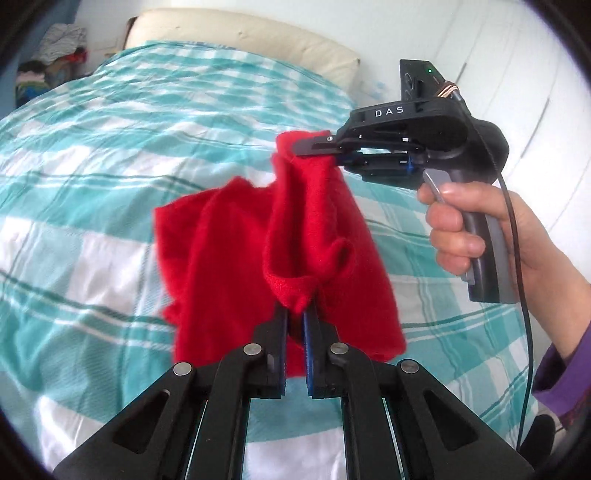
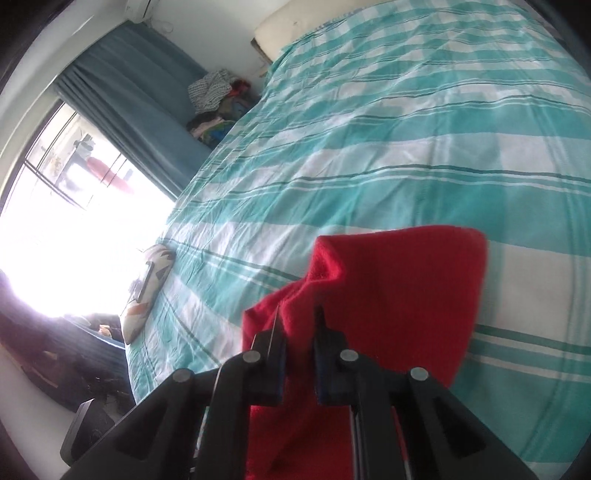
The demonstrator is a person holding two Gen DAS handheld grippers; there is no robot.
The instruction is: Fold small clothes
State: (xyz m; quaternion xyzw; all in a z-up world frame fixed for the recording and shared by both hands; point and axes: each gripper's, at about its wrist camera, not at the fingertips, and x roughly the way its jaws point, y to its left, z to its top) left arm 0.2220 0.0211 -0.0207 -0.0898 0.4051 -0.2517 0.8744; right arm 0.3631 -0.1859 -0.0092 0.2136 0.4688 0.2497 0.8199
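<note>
A small red knitted garment (image 1: 236,258) hangs in the air above the bed, pinched at two places. My left gripper (image 1: 295,314) is shut on one edge of it, the cloth bunched between the blue pads. In the left wrist view my right gripper (image 1: 301,147) comes in from the right, held by a hand (image 1: 461,229), and is shut on the garment's upper corner. The right wrist view shows the same red garment (image 2: 399,288) draped from my right gripper (image 2: 299,325), with cloth clamped between its fingers.
Below lies a bed with a teal and white checked cover (image 1: 110,166). A cream pillow (image 1: 240,33) sits at its head. A pile of clothes (image 2: 218,107) lies beside the bed near a blue curtain (image 2: 140,92). A patterned cushion (image 2: 147,288) rests at the bed's edge.
</note>
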